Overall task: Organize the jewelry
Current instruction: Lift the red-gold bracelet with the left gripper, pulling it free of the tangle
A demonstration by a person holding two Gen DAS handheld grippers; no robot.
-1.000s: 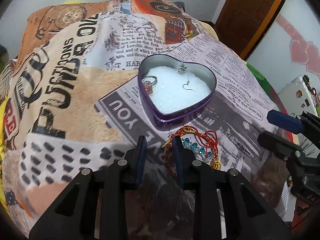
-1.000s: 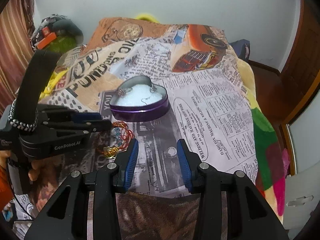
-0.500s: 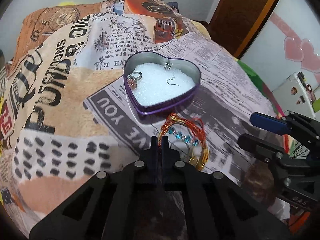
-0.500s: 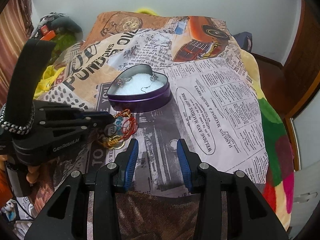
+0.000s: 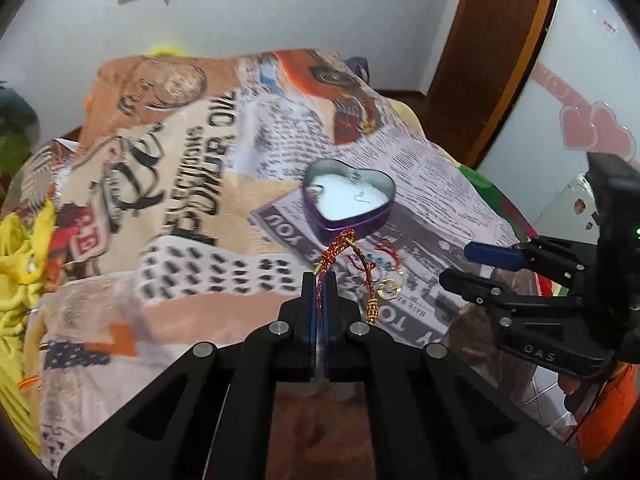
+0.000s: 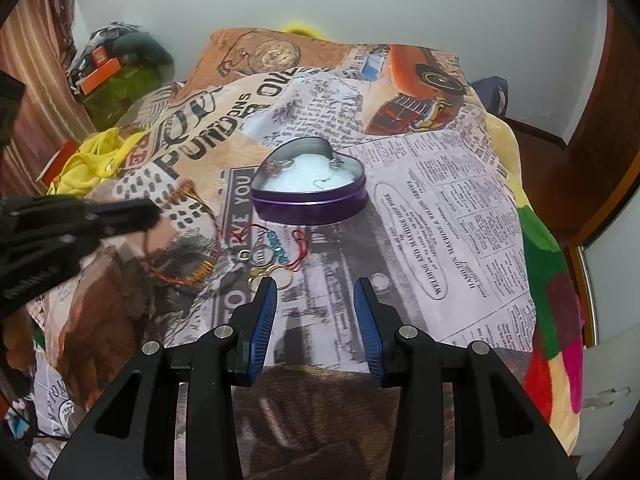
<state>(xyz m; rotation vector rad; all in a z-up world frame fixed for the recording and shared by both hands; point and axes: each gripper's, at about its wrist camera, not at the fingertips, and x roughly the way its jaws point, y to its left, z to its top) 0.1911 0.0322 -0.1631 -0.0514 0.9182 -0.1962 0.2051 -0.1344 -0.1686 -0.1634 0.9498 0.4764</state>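
A purple heart-shaped tin (image 5: 347,209) with white foam holds a ring and earrings; it also shows in the right wrist view (image 6: 310,196). My left gripper (image 5: 319,280) is shut on a red-and-gold braided thread bracelet (image 5: 335,251) and lifts one end above the bed; it also shows in the right wrist view (image 6: 156,216). More jewelry lies on the blanket: red thread with blue beads (image 6: 277,245) and gold rings (image 6: 276,276). My right gripper (image 6: 315,296) is open and empty, just right of that pile.
A newspaper-print blanket (image 6: 440,208) covers the bed. Yellow cloth (image 6: 86,164) and clutter lie at the left edge. A wooden door (image 5: 492,52) and a white appliance stand to the right. The bed's right edge drops off near bright fabric (image 6: 548,320).
My left gripper shut on the bracelet and raised it off the blanket, pulling back from the tin. My right gripper stayed open and moved closer to the jewelry pile.
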